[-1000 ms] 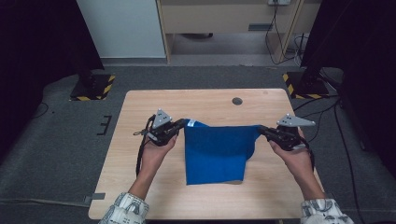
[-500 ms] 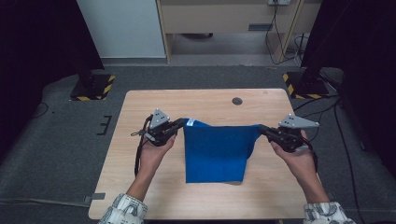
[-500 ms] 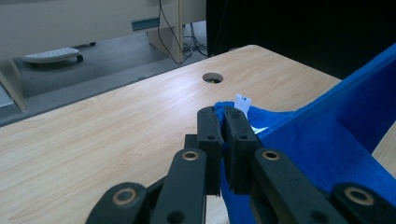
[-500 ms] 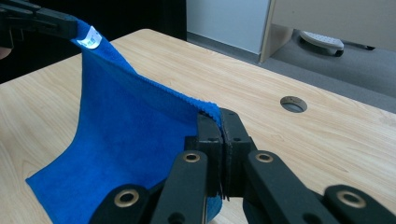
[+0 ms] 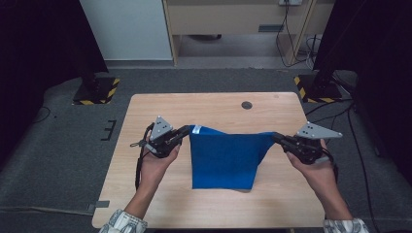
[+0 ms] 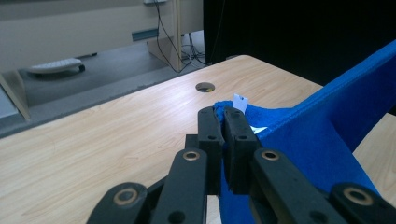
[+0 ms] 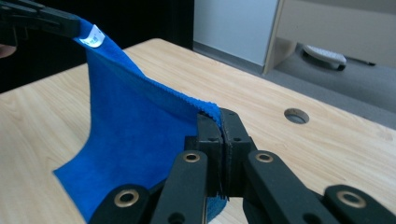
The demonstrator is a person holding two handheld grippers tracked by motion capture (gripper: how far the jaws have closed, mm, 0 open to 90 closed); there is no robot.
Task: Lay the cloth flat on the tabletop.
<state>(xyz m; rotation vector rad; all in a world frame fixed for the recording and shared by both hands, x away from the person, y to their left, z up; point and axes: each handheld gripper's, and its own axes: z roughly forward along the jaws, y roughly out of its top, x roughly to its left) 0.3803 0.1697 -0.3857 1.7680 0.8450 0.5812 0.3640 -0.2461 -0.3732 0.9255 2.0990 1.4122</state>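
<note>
A blue cloth hangs stretched between my two grippers above the wooden table, its lower edge resting on the tabletop. My left gripper is shut on the cloth's left top corner, where a small white label sticks up just past the jaws. My right gripper is shut on the right top corner. In the left gripper view the cloth runs off to the right from the left gripper. In the right gripper view the cloth spans from the right gripper up to the other gripper at top left.
A round cable hole sits near the table's far edge. Beyond the table lie grey carpet, a white cabinet and a wooden desk. Black stands with yellow-striped bases flank the table's far corners.
Both grippers have risen and drawn apart a little, pulling the cloth's top edge tauter. The lower part of the cloth has lifted and straightened.
</note>
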